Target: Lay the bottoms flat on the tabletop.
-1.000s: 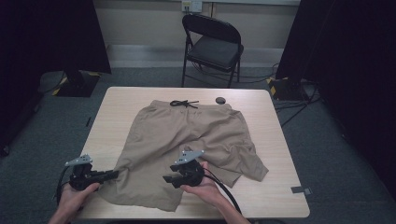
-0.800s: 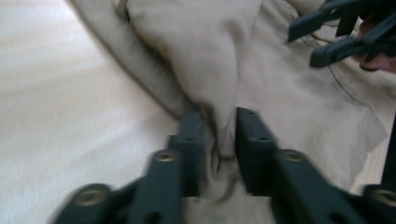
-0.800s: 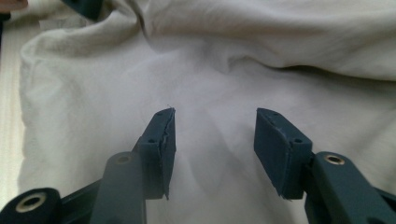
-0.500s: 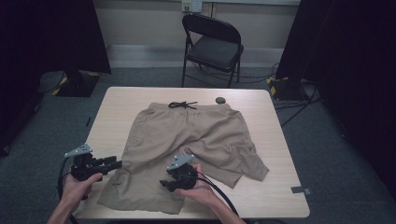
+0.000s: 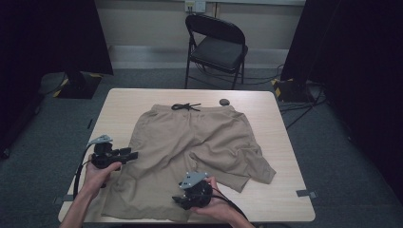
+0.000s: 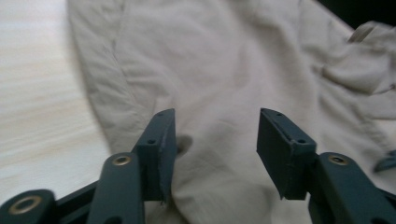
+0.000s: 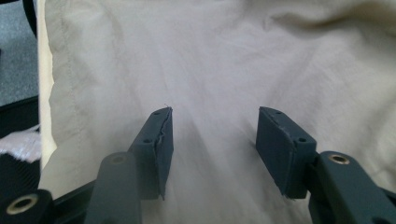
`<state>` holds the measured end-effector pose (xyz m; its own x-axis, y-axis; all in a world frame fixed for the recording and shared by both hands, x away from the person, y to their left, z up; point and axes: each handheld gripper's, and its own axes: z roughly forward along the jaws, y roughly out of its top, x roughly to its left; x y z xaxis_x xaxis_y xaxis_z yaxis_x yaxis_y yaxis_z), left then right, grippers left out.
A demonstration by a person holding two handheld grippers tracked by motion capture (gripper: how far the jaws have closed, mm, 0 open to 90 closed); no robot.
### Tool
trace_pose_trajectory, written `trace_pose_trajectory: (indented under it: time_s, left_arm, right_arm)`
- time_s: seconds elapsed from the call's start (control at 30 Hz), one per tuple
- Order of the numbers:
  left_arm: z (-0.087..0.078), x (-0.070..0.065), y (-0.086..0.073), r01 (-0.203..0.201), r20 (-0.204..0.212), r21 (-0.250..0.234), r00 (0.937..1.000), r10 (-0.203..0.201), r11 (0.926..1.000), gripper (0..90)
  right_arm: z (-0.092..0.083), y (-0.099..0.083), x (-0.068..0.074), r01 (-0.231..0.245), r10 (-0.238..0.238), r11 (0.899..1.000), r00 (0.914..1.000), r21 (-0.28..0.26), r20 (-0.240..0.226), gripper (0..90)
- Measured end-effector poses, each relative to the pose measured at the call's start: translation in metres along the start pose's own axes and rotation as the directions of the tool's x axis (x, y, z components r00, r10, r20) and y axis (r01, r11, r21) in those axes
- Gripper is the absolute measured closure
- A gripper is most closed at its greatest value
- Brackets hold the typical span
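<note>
The khaki shorts cover the bench centre, from the waistband at 12 o'clock to the leg hems at 6 o'clock. Bare bench strips run along the 9 o'clock and 3 o'clock sides; the 3 o'clock strip is wider. Obstacles near the 12 o'clock edge: a black drawstring bow on the waistband and a small dark round object just beside it. A rumpled fold rises toward 4 o'clock. A folding chair stands beyond the 12 o'clock edge, well apart.
</note>
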<state>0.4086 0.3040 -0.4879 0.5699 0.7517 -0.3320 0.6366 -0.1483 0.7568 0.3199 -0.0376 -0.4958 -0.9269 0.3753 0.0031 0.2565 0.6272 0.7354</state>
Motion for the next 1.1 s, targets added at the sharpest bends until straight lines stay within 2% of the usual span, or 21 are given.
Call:
trace_pose_trajectory:
  time_s: [0.13, 0.3, 0.37, 0.43, 0.47, 0.53, 0.6, 0.67, 0.73, 0.8, 0.83, 0.93, 1.0, 1.03, 1.07, 1.1]
  left_arm:
    - [0.012, 0.0, -0.002, -0.022, -0.034, 0.039, 0.9992, 0.023, 0.999, 51.7]
    - [0.014, -0.001, -0.005, -0.027, -0.046, 0.029, 0.9986, 0.028, 0.9992, 48.3]
    - [0.014, -0.005, -0.005, -0.055, -0.06, 0.035, 0.9966, 0.057, 0.9979, 46.8]
    - [0.013, -0.01, -0.007, -0.104, -0.081, 0.053, 0.9909, 0.108, 0.9932, 45.6]
    - [0.012, -0.012, -0.008, -0.115, -0.08, 0.063, 0.9896, 0.119, 0.9914, 44.8]
    - [0.008, -0.016, -0.013, -0.132, -0.099, 0.062, 0.9855, 0.138, 0.9893, 43.0]
    - [0.003, -0.02, -0.019, -0.173, -0.112, 0.069, 0.9773, 0.18, 0.9826, 42.7]
    - [-0.002, -0.022, -0.023, -0.171, -0.107, 0.079, 0.9779, 0.179, 0.9821, 40.4]
    - [-0.005, -0.021, -0.023, -0.161, -0.097, 0.084, 0.9808, 0.169, 0.9833, 39.7]
    - [-0.007, -0.018, -0.021, -0.111, -0.082, 0.076, 0.9897, 0.117, 0.9909, 38.1]
    - [-0.007, -0.017, -0.019, -0.102, -0.075, 0.07, 0.9914, 0.107, 0.9924, 37.0]
    - [-0.008, -0.019, -0.008, -0.096, -0.054, 0.042, 0.9937, 0.098, 0.9945, 38.8]
    - [-0.006, -0.022, -0.002, -0.095, -0.04, 0.029, 0.9946, 0.096, 0.9951, 39.3]
    - [-0.004, -0.023, -0.001, -0.1, -0.043, 0.028, 0.9939, 0.102, 0.9945, 39.6]
    - [-0.001, -0.024, -0.001, -0.093, -0.034, 0.024, 0.9951, 0.093, 0.9954, 39.7]
    - [0.002, -0.024, -0.003, -0.088, -0.03, 0.026, 0.9956, 0.089, 0.9958, 39.7]
  right_arm:
    - [-0.008, -0.004, 0.002, 0.013, -0.012, 1.0, 0.9998, 0.025, -0.017, 45.7]
    - [-0.016, -0.012, 0.009, 0.006, -0.006, 1.0, 0.9996, 0.017, -0.028, 45.7]
    - [-0.02, -0.016, 0.013, -0.014, 0.014, 1.0, 0.9992, 0.011, -0.036, 45.8]
    - [-0.023, -0.018, 0.017, -0.019, 0.019, 1.0, 0.9991, 0.014, -0.039, 45.7]
    - [-0.025, -0.019, 0.017, -0.026, 0.027, 0.999, 0.999, 0.021, -0.037, 45.3]
    - [-0.027, -0.017, 0.012, -0.061, 0.063, 0.998, 0.9953, 0.033, -0.073, 42.0]
    - [-0.032, -0.016, 0.005, -0.099, 0.102, 0.994, 0.9922, 0.037, -0.071, 41.5]
    - [-0.042, -0.016, -0.007, -0.139, 0.14, 0.99, 0.9894, 0.018, -0.039, 41.5]
    - [-0.055, -0.019, -0.021, -0.184, 0.184, 0.983, 0.983, -0.008, 0.003, 41.5]
    - [-0.073, -0.026, -0.034, -0.23, 0.232, 0.972, 0.9709, -0.04, 0.059, 41.4]
    - [-0.083, -0.031, -0.042, -0.246, 0.25, 0.968, 0.9637, -0.058, 0.093, 41.1]
    - [-0.11, -0.047, -0.066, -0.301, 0.313, 0.949, 0.9322, -0.095, 0.181, 38.5]
    - [-0.125, -0.061, -0.083, -0.347, 0.357, 0.934, 0.9046, -0.086, 0.232, 33.7]
    - [-0.131, -0.069, -0.09, -0.371, 0.379, 0.925, 0.8854, -0.081, 0.27, 31.2]
    - [-0.136, -0.078, -0.095, -0.39, 0.402, 0.915, 0.8653, -0.099, 0.3, 31.3]
    - [-0.141, -0.086, -0.098, -0.407, 0.423, 0.906, 0.8562, -0.115, 0.297, 30.9]
